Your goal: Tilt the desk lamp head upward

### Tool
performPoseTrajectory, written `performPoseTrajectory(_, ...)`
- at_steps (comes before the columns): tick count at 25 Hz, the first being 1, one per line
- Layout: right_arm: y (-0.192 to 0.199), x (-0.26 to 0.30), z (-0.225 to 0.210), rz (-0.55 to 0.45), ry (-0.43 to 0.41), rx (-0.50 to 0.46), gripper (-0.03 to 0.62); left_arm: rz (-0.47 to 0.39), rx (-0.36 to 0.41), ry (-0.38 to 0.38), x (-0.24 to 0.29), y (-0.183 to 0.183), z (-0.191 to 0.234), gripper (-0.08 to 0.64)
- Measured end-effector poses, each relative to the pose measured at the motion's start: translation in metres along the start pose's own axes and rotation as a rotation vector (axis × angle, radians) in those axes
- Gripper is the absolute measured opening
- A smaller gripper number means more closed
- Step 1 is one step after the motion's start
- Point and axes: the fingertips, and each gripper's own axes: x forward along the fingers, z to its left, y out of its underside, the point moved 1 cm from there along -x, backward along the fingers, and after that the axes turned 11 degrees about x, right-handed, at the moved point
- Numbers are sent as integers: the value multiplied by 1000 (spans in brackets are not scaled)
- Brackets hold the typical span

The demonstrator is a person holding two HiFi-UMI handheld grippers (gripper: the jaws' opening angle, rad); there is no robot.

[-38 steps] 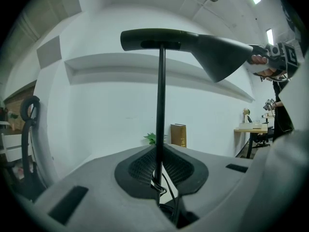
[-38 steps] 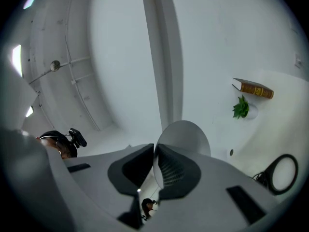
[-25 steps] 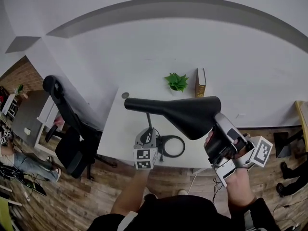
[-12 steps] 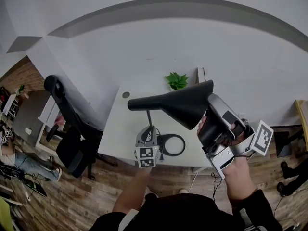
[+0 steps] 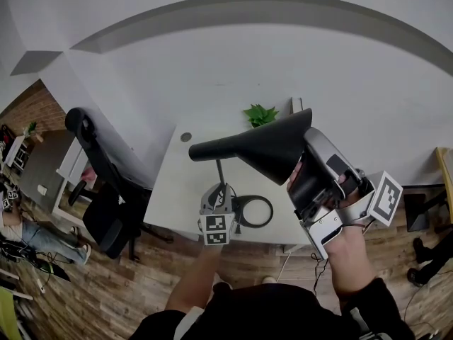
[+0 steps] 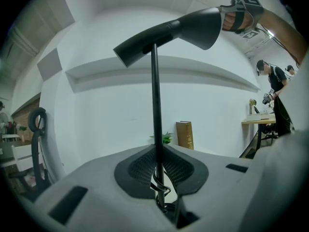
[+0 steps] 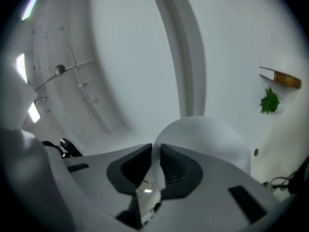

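Observation:
A black desk lamp stands on the white desk (image 5: pixel 177 186), with a thin stem (image 5: pixel 220 173) and a ring base (image 5: pixel 256 212). Its cone-shaped head (image 5: pixel 265 147) lies across the top of the stem, the wide end raised to the right. My left gripper (image 5: pixel 220 195) is shut on the stem low down; in the left gripper view the stem (image 6: pixel 156 129) runs up from between the pads to the head (image 6: pixel 186 29). My right gripper (image 5: pixel 300 167) is shut on the rim of the lamp head. In the right gripper view that thin rim (image 7: pixel 157 164) sits between the pads, with the shade's white inside (image 7: pixel 207 139) beyond.
A small green plant (image 5: pixel 260 115) and an upright book (image 5: pixel 297 106) stand at the desk's far edge by the white wall. A black office chair (image 5: pixel 99 190) is left of the desk. A person (image 6: pixel 276 93) works at another table far right.
The lamp head's wide end has swung upward and a little left, with my right gripper going up along with it. My left gripper has stayed on the stem.

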Motion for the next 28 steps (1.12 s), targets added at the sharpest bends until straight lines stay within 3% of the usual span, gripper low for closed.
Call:
performPoseTrajectory(3, 0, 0, 0, 8, 4, -21, 52, -17, -9, -6, 1, 1, 1, 35)
performPoseTrajectory(8, -2, -3, -4, 9, 25, -49, 55, 34, 54, -64, 0, -5, 2, 37)
performPoseTrajectory(12, -9, -15, -17, -22, 59, -54, 71, 17, 65, -86, -7, -15, 8, 86)
performPoseTrajectory(22, -18, -74, -33, -80, 113, -23, 46, -42, 14, -95, -53, -39, -5, 89)
performPoseTrajectory(28, -12, -114, -62, -58, 223, -121, 12, -38, -15, -87, -73, -35, -14, 89)
